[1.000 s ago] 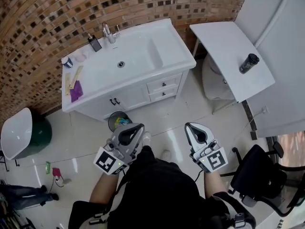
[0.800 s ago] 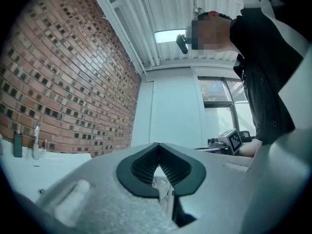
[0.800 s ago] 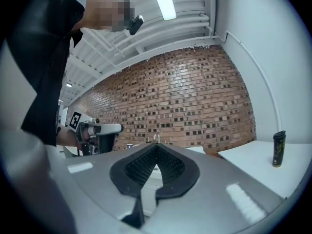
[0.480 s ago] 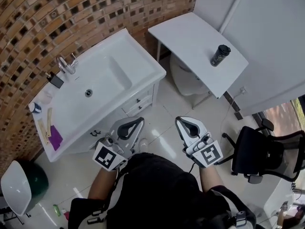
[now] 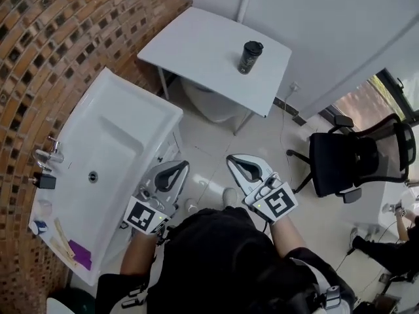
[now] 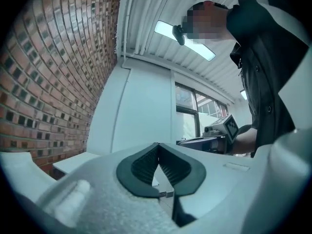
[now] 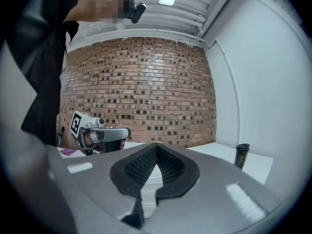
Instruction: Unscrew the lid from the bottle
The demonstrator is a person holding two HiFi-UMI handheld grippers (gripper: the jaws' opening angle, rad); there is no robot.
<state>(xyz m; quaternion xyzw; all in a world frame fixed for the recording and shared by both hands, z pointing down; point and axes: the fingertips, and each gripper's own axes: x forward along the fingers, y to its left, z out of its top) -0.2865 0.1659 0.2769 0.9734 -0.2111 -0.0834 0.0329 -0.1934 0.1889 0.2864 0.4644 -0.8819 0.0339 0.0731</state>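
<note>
Both grippers, left gripper (image 5: 171, 173) and right gripper (image 5: 239, 165), sit pinched closed and empty near the person's body; the dark bottle (image 5: 249, 57) stands upright, lid on, on the far white table (image 5: 196, 44).

You've got a black bottle (image 5: 249, 57), a white table (image 5: 196, 44) and sink (image 5: 141, 110), and a reddish-brown brick wall (image 5: 65, 31) dotted with dark tiles.
</note>
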